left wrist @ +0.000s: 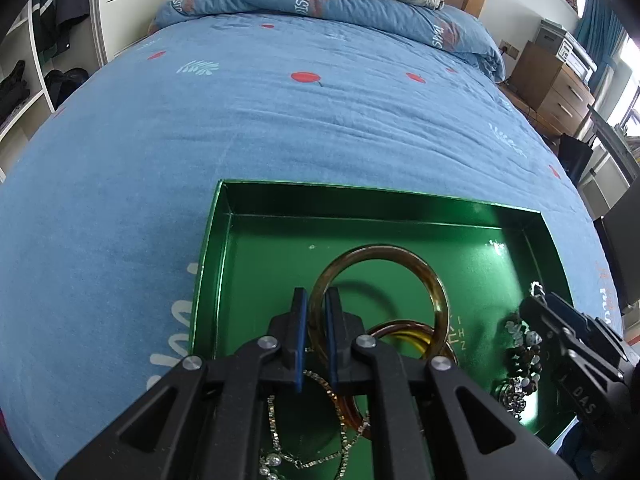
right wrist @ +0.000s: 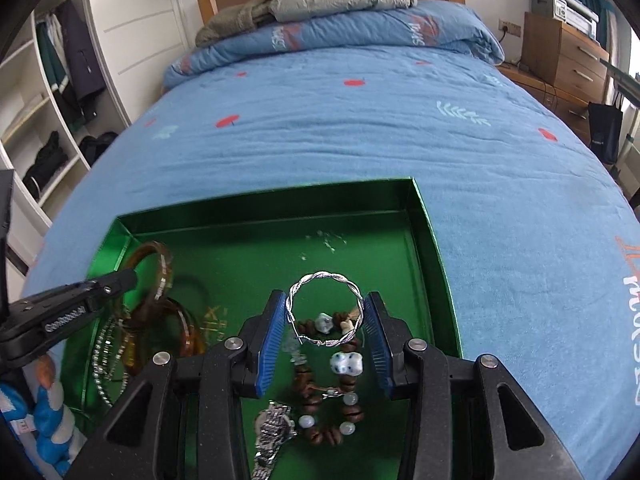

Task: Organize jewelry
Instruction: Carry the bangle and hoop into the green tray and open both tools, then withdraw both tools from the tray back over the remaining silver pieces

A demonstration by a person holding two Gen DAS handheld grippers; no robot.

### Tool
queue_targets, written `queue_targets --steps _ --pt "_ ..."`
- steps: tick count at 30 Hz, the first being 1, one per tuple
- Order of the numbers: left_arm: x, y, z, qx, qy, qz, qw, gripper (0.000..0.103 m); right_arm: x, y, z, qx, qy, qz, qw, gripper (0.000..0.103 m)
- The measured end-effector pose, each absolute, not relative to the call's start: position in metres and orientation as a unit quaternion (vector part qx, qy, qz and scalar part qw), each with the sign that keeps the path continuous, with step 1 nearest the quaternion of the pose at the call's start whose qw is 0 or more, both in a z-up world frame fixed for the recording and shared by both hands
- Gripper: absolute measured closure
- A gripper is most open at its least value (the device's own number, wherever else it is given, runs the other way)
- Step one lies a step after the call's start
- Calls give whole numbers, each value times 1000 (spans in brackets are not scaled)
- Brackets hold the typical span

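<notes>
- The left gripper (left wrist: 316, 312) is pinched nearly shut on the rim of an amber bangle (left wrist: 380, 292), which stands upright between the blue pads (left wrist: 301, 320) over the green tray (left wrist: 224, 264).
- Just under that gripper, on the tray floor, lies a thin silver chain necklace (left wrist: 316, 420) with small pearl-like beads at its near end.
- A second amber bangle (left wrist: 404, 336) lies flat behind the held one, close beside the gold lettering printed on the tray.
- The right gripper (right wrist: 326, 324) is partly open, its pads pressing both sides of a twisted silver bangle (right wrist: 326, 308), held upright above the tray's right half.
- Below the silver bangle, in the tray, a brown wooden bead bracelet (right wrist: 320, 392) with pale beads and a white-and-blue charm lies next to a metal-link watch (right wrist: 274, 432).
- In the right wrist view the left gripper enters from the left edge, with the amber bangles and necklace beneath it.
- The tray sits on a blue bedspread (left wrist: 280, 120) with red dots.
- Farther back a folded quilt and a grey jacket (right wrist: 340, 0) rest against the wooden headboard.
</notes>
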State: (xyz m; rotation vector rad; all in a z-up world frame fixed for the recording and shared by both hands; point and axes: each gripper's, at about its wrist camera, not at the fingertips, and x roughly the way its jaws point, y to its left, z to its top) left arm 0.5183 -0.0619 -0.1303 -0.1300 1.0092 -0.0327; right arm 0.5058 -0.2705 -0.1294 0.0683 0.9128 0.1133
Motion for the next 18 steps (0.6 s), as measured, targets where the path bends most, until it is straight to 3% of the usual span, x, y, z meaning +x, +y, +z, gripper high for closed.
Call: queue_targets --steps 13,18 --pt "522 -61 -137 -67 507 -11 859 92 507 -260 -141 -15 467 39 883 63" --pt "515 -56 -130 -79 503 -28 860 91 503 -266 -135 2 463 44 885 57"
